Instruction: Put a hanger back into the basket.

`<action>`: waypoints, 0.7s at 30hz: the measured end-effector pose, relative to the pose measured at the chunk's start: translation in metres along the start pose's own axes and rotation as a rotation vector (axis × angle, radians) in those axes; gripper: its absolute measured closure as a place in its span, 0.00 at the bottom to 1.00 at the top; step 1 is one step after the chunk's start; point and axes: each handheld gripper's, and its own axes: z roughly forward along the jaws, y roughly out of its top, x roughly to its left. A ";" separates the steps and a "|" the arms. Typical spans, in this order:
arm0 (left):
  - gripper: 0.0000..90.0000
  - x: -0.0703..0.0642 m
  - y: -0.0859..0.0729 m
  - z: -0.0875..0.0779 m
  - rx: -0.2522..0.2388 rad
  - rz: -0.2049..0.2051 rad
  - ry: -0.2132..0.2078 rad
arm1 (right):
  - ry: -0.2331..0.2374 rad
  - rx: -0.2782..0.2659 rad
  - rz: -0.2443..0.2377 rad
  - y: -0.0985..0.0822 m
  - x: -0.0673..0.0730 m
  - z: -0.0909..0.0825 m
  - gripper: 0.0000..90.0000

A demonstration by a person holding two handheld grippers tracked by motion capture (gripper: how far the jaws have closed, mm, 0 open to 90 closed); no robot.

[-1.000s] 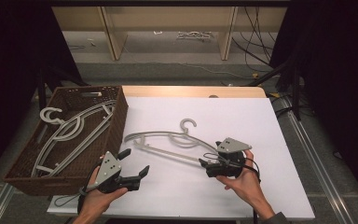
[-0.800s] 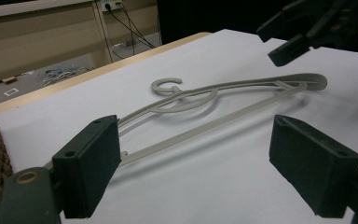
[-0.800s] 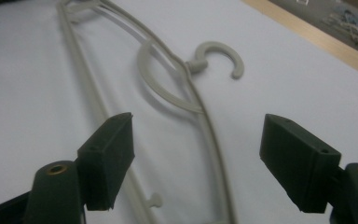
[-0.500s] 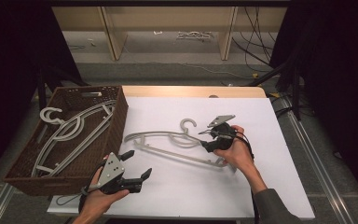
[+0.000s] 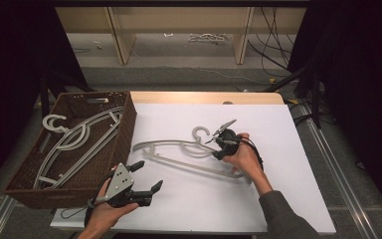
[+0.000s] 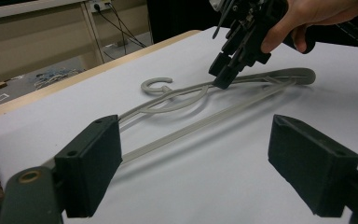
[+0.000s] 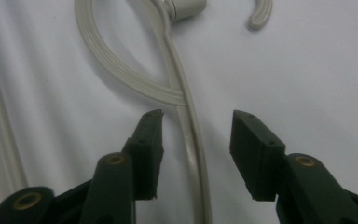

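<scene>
while the right gripper (image 7: pixel 196 140) closes astride the grey hanger (image 5: pixel 189 154), pads not yet touching,
left gripper (image 5: pixel 144 177) gapes lower left; white table (image 5: pixel 288 149), wicker basket (image 5: pixel 124 134) left, shelving behind.

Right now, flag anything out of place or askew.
One hanger lies alone on the table, while two others sit in the basket, hooks poking over its rim. The right gripper straddles the loose one, jaws closing, not yet gripping.
</scene>
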 end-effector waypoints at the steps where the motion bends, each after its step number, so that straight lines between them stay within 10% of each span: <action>1: 0.19 0.000 0.000 0.000 -0.001 -0.001 -0.001 | -0.001 0.002 -0.004 0.000 0.000 0.001 0.64; 21: 0.19 0.000 -0.001 0.001 0.002 0.001 -0.011 | 0.053 0.099 -0.040 0.012 -0.002 0.014 0.86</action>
